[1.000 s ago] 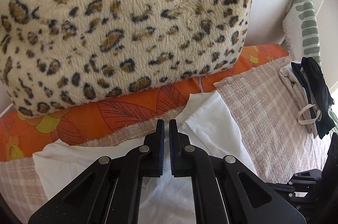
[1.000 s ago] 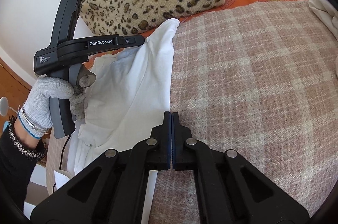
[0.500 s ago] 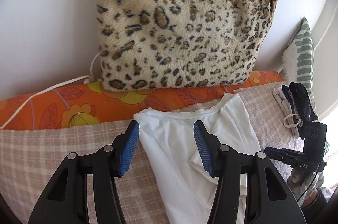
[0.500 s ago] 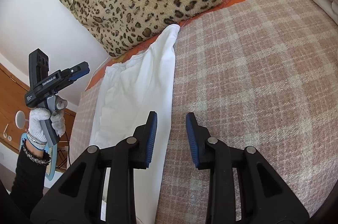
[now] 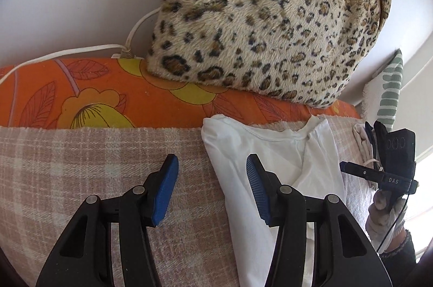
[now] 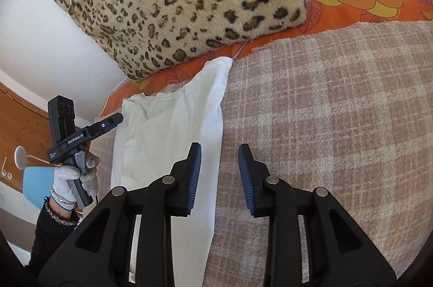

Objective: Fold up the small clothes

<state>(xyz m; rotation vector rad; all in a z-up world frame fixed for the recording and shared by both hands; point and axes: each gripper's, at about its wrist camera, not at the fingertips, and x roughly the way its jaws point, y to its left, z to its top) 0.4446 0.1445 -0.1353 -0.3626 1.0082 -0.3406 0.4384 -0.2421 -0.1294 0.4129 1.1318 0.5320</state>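
Note:
A white shirt (image 5: 273, 168) lies folded into a long narrow strip on the plaid blanket (image 5: 81, 165), collar toward the wall. My left gripper (image 5: 212, 187) is open and empty above the shirt's left edge. My right gripper (image 6: 219, 176) is open and empty above the shirt's right edge (image 6: 189, 124), one finger over the shirt, one over the blanket (image 6: 338, 124). The left gripper also shows in the right wrist view (image 6: 111, 122), held off to the shirt's left. The right gripper shows in the left wrist view (image 5: 351, 168), to the shirt's right.
A leopard-print cushion (image 5: 270, 16) leans on the wall behind the shirt, on an orange floral sheet (image 5: 94, 95). A pile of other clothes (image 5: 365, 141) and a green-striped pillow (image 5: 389, 95) lie at the far right. A white cable (image 5: 81, 50) runs along the wall.
Both grippers have let go of the shirt, opened, and drawn back and apart. The shirt's side now lies folded over, forming a narrow strip.

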